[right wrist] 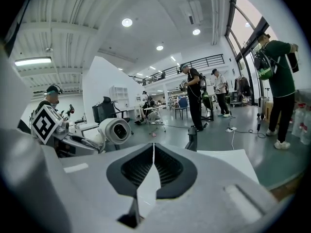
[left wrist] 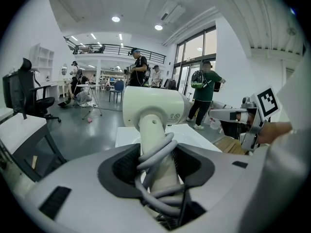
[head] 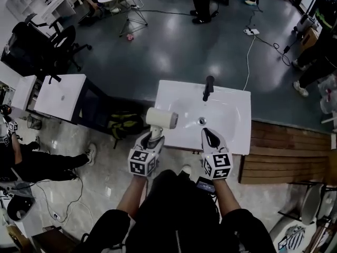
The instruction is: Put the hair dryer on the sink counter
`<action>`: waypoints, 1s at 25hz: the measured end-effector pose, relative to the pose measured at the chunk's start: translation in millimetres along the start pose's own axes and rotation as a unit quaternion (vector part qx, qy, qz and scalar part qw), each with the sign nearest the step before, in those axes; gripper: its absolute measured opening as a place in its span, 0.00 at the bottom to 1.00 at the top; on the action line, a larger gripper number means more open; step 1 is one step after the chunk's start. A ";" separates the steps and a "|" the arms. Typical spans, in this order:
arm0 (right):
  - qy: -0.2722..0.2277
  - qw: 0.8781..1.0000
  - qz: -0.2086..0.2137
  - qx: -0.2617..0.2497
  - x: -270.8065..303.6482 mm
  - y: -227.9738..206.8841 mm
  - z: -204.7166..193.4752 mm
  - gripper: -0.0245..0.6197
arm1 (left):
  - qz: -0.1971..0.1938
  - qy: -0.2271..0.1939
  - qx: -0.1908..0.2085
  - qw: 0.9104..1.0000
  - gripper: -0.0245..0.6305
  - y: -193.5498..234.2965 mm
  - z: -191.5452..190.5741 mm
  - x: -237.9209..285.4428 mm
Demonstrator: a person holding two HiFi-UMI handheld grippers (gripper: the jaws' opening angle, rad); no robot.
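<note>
A cream hair dryer (head: 161, 118) is held upright over the left front corner of the white sink counter (head: 231, 136). My left gripper (head: 153, 138) is shut on its handle. In the left gripper view the handle, with its grey cord wound round it, sits between the jaws of the left gripper (left wrist: 156, 161), and the hair dryer's barrel (left wrist: 154, 107) lies crosswise above. My right gripper (head: 211, 137) hovers over the counter's front edge, shut and empty. In the right gripper view the right gripper (right wrist: 153, 152) shows its jaw tips touching, and the hair dryer (right wrist: 115, 130) is off to the left.
A black faucet (head: 208, 87) stands at the back of the basin. A second white cabinet (head: 59, 96) is to the left, with a backpack (head: 124, 125) on the floor between. Wooden decking (head: 287, 152) lies to the right. A black office chair (head: 50, 41) and standing people are farther off.
</note>
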State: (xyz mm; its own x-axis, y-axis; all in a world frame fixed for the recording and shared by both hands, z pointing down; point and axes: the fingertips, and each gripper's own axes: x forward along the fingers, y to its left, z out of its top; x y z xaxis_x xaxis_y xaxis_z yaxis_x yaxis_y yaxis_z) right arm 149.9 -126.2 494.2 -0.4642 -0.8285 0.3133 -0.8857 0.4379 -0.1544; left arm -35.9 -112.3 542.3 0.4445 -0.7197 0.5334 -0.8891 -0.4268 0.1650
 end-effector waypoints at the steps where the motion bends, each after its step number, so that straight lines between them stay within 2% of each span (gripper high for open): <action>1: 0.000 1.000 0.002 -0.001 0.5 1.0 0.2 0.05 | 0.002 -0.001 0.000 1.000 0.35 1.1 0.7 0.0; 14: -0.009 1.000 0.010 -0.017 6.7 -9.3 9.1 0.05 | 0.018 -0.015 -0.004 1.000 0.35 9.4 9.9 12.3; 25: -0.006 1.000 0.021 -0.021 27.4 -2.6 13.2 0.05 | 0.022 -0.034 0.000 0.999 0.35 27.0 34.6 28.2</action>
State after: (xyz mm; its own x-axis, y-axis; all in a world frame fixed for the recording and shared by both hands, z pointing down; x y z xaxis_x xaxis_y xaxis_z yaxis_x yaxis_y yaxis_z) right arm 139.4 -154.7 490.8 -0.5016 -0.8128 0.2961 -0.8642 0.4867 -0.1278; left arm -43.6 -163.1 533.2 0.4110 -0.7739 0.4818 -0.9082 -0.3937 0.1423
